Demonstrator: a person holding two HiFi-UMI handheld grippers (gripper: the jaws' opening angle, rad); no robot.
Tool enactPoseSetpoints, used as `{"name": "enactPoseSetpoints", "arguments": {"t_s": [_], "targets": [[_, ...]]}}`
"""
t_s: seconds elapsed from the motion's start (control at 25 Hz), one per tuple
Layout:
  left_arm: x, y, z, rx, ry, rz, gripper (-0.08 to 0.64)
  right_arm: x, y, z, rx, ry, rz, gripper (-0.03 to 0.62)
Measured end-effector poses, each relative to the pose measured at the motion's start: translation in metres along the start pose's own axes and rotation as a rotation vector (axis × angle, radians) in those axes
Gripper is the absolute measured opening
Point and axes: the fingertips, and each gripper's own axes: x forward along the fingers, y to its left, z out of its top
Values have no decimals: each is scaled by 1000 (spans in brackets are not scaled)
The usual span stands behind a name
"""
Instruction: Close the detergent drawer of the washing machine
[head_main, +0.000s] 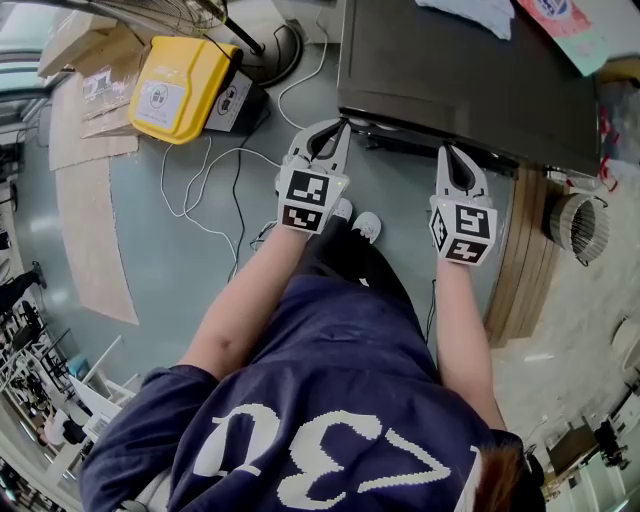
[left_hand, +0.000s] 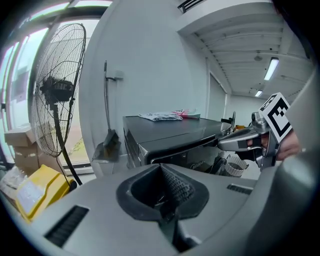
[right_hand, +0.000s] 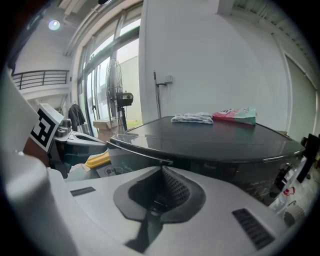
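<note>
Held the left gripper (head_main: 340, 126) and right gripper (head_main: 447, 150) side by side just before the front top edge of the dark washing machine (head_main: 450, 70), both with jaws pressed together on nothing. Showed the detergent drawer (left_hand: 167, 158) at the upper left of the machine's front, beyond the left gripper; could not tell whether pulled out or flush. Left a yellow case (head_main: 180, 88) on the floor, well apart.

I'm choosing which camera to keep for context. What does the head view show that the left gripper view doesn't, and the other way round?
Only the head view shows the person's shoes and the loose white cable. Only the left gripper view shows the ceiling lights and a long-handled dustpan standing left of the machine. Both show the washing machine, the yellow case and the right gripper, which is shut.
</note>
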Motion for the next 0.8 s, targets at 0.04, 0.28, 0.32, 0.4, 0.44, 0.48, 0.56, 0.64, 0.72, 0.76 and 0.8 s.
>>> {"name": "enactPoseSetpoints", "arguments": {"t_s": [0.04, 0.28, 0.32, 0.4, 0.44, 0.48, 0.56, 0.64, 0.72, 0.76, 0.8], "targets": [[0, 0, 0, -2, -2, -2, 18, 0, 0, 0, 0, 1, -1, 15], [-2, 0, 0, -22, -14, 15, 18, -1, 1, -1, -1, -5, -10, 15], [-2, 0, -1, -27, -14, 17, 18, -1, 1, -2, 0, -4, -12, 15], [-1, 0, -1, -41, -17, 17, 18, 0, 1, -2, 0, -2, -16, 17], [-1, 1, -1, -43, -17, 16, 18, 1, 0, -1, -2, -1, -18, 17], [-1, 1, 0, -40, -16, 13, 18, 1, 0, -1, -4, -1, -22, 17], [-1, 1, 0, -21, -11, 13, 18, 1, 0, 0, -9, -3, -29, 17], [-1, 1, 0, 5, -7, 21, 18, 2, 0, -1, -3, -7, -34, 17], [0, 2, 0, 4, -7, 24, 18, 2, 0, -1, 8, -10, -36, 17], [1, 2, 0, -5, -5, 25, 18, 3, 0, 0, 14, -9, -36, 17], [3, 4, 1, -13, 0, 28, 18, 5, -1, 1, 20, -7, -36, 17]]}}
